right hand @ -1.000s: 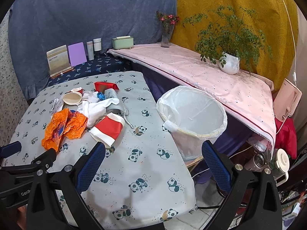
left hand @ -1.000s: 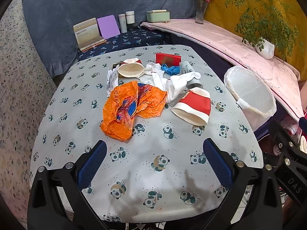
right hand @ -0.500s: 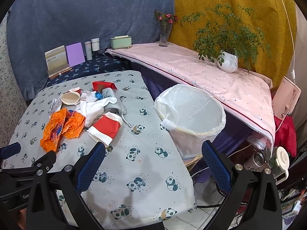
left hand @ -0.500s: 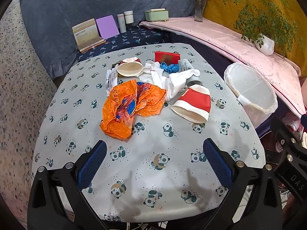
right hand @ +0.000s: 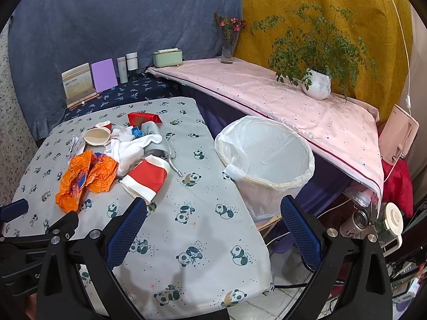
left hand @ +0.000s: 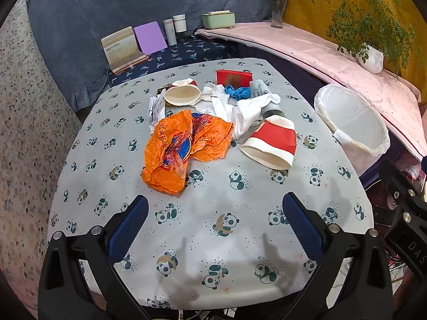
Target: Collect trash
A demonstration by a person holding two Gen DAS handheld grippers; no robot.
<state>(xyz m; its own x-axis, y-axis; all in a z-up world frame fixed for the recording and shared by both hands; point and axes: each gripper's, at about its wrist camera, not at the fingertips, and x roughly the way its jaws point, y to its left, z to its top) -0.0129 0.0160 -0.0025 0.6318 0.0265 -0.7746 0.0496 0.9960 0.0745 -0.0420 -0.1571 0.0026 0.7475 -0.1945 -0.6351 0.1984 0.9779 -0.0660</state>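
A heap of trash lies on the panda-print table (left hand: 229, 242): a crumpled orange plastic bag (left hand: 181, 146), a red-and-white paper cup (left hand: 272, 144) on its side, a second paper cup (left hand: 182, 94), white tissues (left hand: 248, 112), a red box (left hand: 233, 78) and a blue scrap (left hand: 236, 92). A bin with a white liner (right hand: 264, 157) stands off the table's right edge. My left gripper (left hand: 213, 226) hovers open over the near table edge, short of the orange bag. My right gripper (right hand: 213, 229) is open near the table's right corner, between the cup (right hand: 146, 178) and the bin.
Behind the table, a dark shelf holds a calendar stand (left hand: 122, 48), a purple card (left hand: 150, 37) and two small bottles (left hand: 174, 28). A pink-covered ledge (right hand: 280, 101) carries a green box, a flower vase and a potted plant (right hand: 316, 80). Appliances and cables sit on the floor (right hand: 373, 218) at right.
Both grippers have drifted slightly back and up, so the table and bin look a little smaller. The trash has not moved, and both grippers stay open.
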